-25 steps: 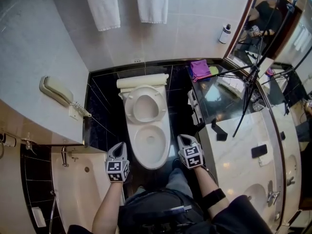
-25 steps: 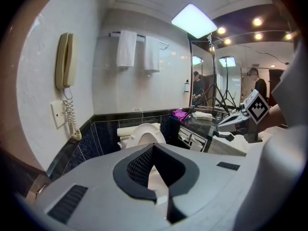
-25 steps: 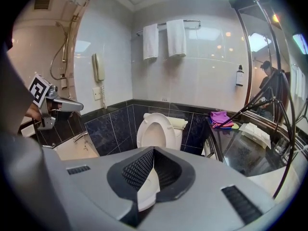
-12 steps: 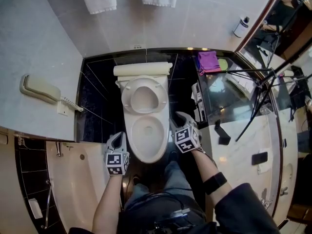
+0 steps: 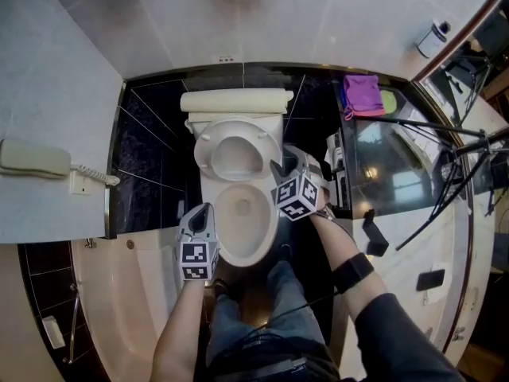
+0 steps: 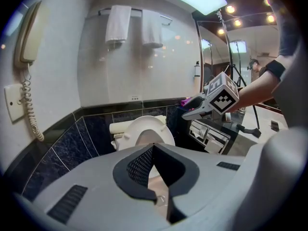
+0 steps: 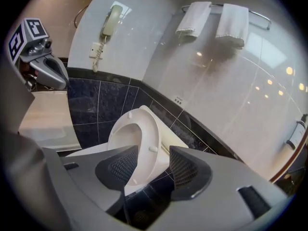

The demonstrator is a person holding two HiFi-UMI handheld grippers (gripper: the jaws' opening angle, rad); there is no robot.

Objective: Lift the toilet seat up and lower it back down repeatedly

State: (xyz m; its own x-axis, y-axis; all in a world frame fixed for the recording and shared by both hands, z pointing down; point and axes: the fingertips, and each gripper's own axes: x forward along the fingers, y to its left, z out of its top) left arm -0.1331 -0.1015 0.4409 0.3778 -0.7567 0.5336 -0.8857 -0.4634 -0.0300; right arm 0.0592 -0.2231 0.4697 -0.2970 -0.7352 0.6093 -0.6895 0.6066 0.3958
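2 towels [image 7: 194, 17] [image 7: 232, 23], 1 phone [image 5: 32, 159], 1 toilet seat [image 5: 237, 151], 2 tongs [image 5: 204, 211] [image 5: 280, 168]

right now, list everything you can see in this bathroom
toilet: one, white, centre of the head view
toilet seat: one, white, raised against the cistern
wall phone: one, cream, left wall
towels: two, white, hung above the toilet
cloth: one, purple, counter right of the toilet
bottle: one, white, upper right of the head view
bathtub: one, cream, lower left
left gripper: one, grey, left of the toilet, jaws shut and empty
right gripper: one, grey, at the seat; jaws have just been opening, seat's edge between them, unclamped
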